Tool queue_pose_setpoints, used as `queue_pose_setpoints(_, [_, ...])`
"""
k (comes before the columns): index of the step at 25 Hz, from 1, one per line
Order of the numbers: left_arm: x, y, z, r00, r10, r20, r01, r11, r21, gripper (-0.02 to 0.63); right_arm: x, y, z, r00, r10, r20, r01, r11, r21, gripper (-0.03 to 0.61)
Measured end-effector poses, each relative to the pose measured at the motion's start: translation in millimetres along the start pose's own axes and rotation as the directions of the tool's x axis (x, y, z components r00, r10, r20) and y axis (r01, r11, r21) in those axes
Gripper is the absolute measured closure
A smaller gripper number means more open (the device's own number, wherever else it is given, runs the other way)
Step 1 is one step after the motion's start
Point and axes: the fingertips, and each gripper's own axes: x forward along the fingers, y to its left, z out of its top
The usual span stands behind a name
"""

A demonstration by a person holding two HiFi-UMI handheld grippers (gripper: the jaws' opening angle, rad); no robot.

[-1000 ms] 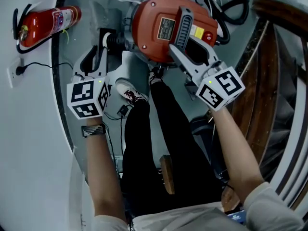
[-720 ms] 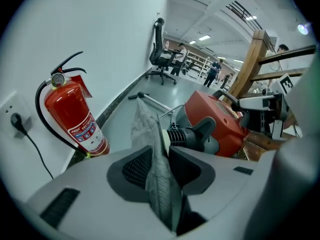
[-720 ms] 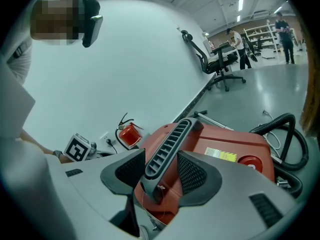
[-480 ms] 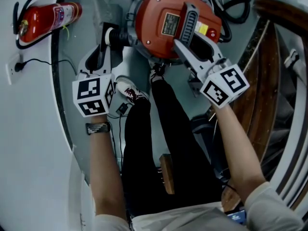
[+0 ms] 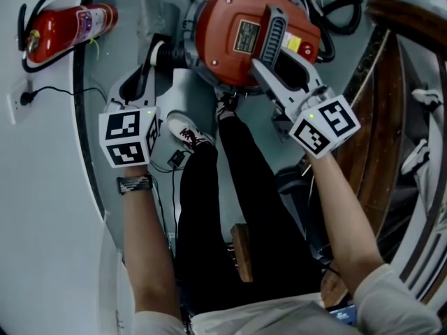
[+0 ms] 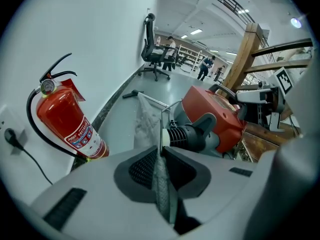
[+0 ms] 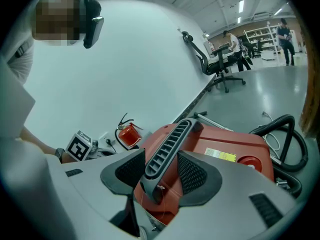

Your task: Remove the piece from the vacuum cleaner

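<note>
Head view looks down on the grey floor [image 5: 255, 135], where the red vacuum cleaner [image 5: 227, 58] sits just past the person's shoes. A fire extinguisher [image 5: 66, 26] stands well to the cleaner's left, by the wall. The right tool [image 5: 269, 65] is clamped on the cleaner's grey ribbed handle [image 5: 274, 30], and the right gripper view shows a pad against each side.

The left tool [image 5: 148, 63] sits beside the black hose coupling [image 5: 170, 53], which is plugged into the cleaner's left side. Only the left gripper view shows its jaws. They have just been closing and meet at the tips, with a thin wire [image 6: 160, 126] rising just beyond them. That view alone shows a distant office chair [image 6: 150, 49].

The yellow label [image 5: 293, 45] and silver plate [image 5: 246, 35] on the cleaner's lid carry print too small to read.
</note>
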Motion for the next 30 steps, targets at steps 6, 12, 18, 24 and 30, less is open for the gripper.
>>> queue_pose_setpoints(6, [0.5, 2.3, -0.1, 1.0, 0.008, -0.007, -0.008, 1.0, -0.023, 0.575, 0.5, 0.4, 0.1, 1.0, 0.005, -0.002, -0.005, 1.0, 0.004, 0.371])
queue_pose_setpoints(12, [1.5, 3.4, -0.8, 1.0, 0.017, -0.018, -0.018, 0.998, -0.059, 0.575, 0.1, 0.2, -0.4, 1.0, 0.004, -0.002, -0.004, 1.0, 0.002, 0.371])
queue_pose_setpoints(18, [1.9, 4.7, -1.0, 1.0, 0.016, -0.012, -0.017, 0.998, -0.065, 0.575, 0.3, 0.8, -0.3, 1.0, 0.002, 0.002, -0.002, 1.0, -0.004, 0.371])
queue_pose_setpoints(24, [2.7, 5.0, -1.1, 1.0, 0.003, -0.017, -0.004, 0.998, -0.056, 0.575, -0.4, 0.7, 0.0, 1.0, 0.002, 0.003, -0.002, 1.0, -0.009, 0.371])
queue_pose_setpoints(30, [2.7, 6.2, -1.5, 1.0, -0.014, -0.015, 0.013, 0.997, -0.076, 0.575, -0.4, 1.0, 0.0, 1.0, 0.003, 0.003, -0.003, 1.0, -0.008, 0.371])
